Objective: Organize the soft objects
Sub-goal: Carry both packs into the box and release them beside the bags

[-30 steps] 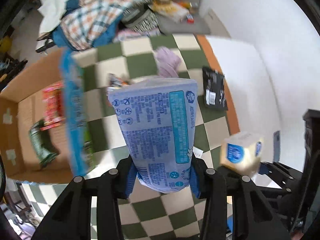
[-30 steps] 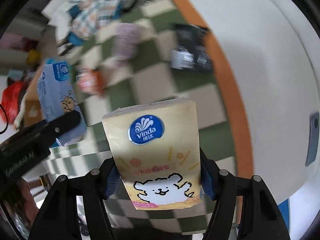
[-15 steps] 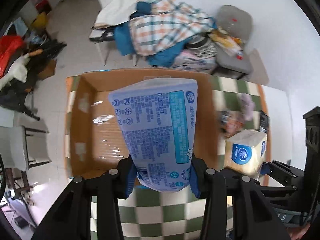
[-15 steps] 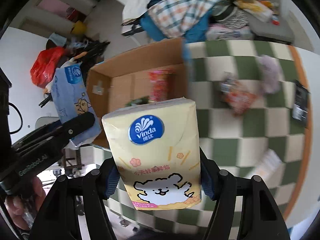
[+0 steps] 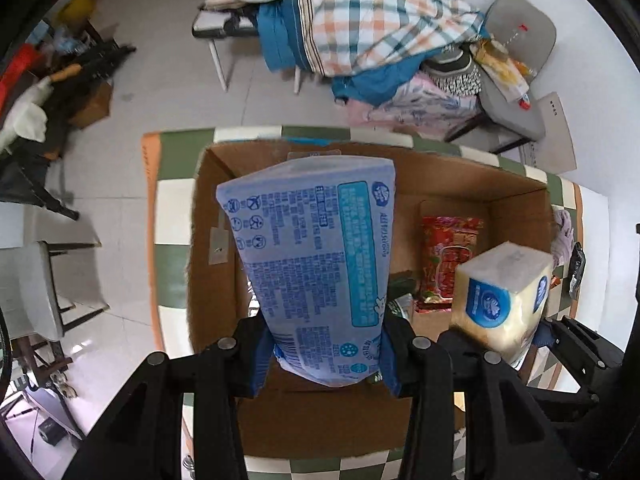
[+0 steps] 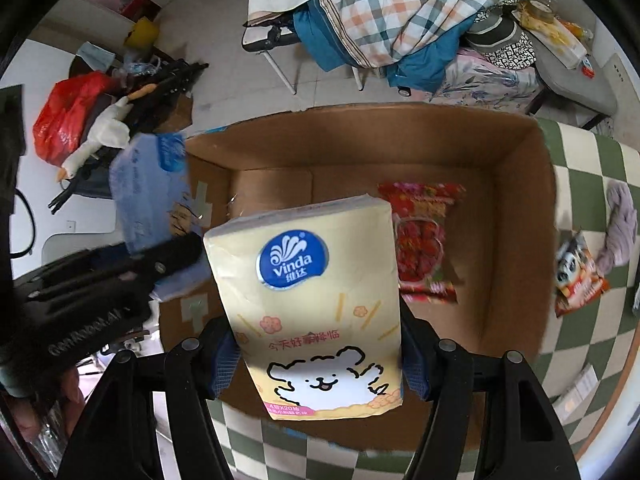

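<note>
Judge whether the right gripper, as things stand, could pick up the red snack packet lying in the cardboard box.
Probably not yet: the right gripper is already clamped on the yellow tissue pack. The red snack packet lies uncovered in the open cardboard box, so the way is otherwise free.

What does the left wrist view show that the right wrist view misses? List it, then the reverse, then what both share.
Only the left wrist view shows the printed back of the blue tissue pack gripped in the left gripper.

Only the right wrist view shows the Vinda logo and dog cartoon on the yellow tissue pack in the right gripper, plus the snack packet and the purple cloth on the checkered table.

Both show the cardboard box, the red packet inside it, and both packs above it.
</note>
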A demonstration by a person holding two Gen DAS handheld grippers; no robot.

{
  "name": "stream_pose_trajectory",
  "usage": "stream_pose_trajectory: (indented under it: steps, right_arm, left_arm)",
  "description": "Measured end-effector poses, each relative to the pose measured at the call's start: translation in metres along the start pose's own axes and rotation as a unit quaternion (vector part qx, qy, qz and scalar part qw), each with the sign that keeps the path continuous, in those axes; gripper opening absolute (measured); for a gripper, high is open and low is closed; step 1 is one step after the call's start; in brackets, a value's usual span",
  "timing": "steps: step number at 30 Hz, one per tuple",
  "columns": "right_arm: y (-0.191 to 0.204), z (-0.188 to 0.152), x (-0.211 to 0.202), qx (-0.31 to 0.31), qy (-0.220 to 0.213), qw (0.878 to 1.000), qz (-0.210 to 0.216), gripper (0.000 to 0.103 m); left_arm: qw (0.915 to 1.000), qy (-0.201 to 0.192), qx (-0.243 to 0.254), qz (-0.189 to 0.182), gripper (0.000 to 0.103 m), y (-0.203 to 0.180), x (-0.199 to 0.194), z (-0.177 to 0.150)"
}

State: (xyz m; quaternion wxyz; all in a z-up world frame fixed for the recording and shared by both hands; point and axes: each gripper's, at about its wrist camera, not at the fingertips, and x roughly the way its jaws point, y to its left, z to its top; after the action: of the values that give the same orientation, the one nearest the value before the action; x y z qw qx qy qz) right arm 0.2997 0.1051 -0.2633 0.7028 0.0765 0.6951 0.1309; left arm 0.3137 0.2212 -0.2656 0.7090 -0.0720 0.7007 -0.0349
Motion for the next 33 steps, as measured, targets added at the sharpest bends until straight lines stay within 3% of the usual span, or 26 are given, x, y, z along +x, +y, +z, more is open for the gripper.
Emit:
stream_pose_trajectory:
  steps: [8, 12, 15, 18, 22, 27, 33]
  right_arm:
    - [0.001, 0.027, 0.036, 0.003, 0.007, 1.0, -0.015, 0.069]
    - [0.003, 0.041, 0.05, -0.002, 0.0, 1.0, -0.016, 0.07]
    - [0.002, 0.047, 0.058, -0.003, -0.001, 1.0, -0.018, 0.075]
    - [-0.002, 0.05, 0.058, 0.002, -0.007, 1.0, -0.023, 0.093]
    - [-0.007, 0.05, 0.056, 0.005, -0.002, 1.0, -0.023, 0.094]
    - [-0.008, 0.042, 0.048, 0.002, 0.001, 0.999, -0.036, 0.099]
    - [-0.013, 0.024, 0.036, -0.004, -0.011, 0.997, -0.079, 0.103]
  left_arm:
    - [0.9992, 0.033, -0.004, -0.023, 0.043, 0.009, 0.028, 0.024]
    - [0.9988, 0.045, -0.019, -0.011, 0.054, 0.016, 0.037, 0.034]
    - [0.9973, 0.057, -0.037, -0.027, 0.062, 0.023, 0.043, 0.037]
    - [0.9972, 0.051, -0.045, -0.032, 0.076, 0.027, 0.043, 0.037]
    - [0.998, 0.044, -0.04, -0.024, 0.091, 0.029, 0.039, 0.034]
    - [0.9987, 0.022, -0.044, -0.01, 0.1, 0.033, 0.03, 0.023]
    - [0.9977, -0.015, -0.066, -0.009, 0.102, 0.037, 0.016, 0.002]
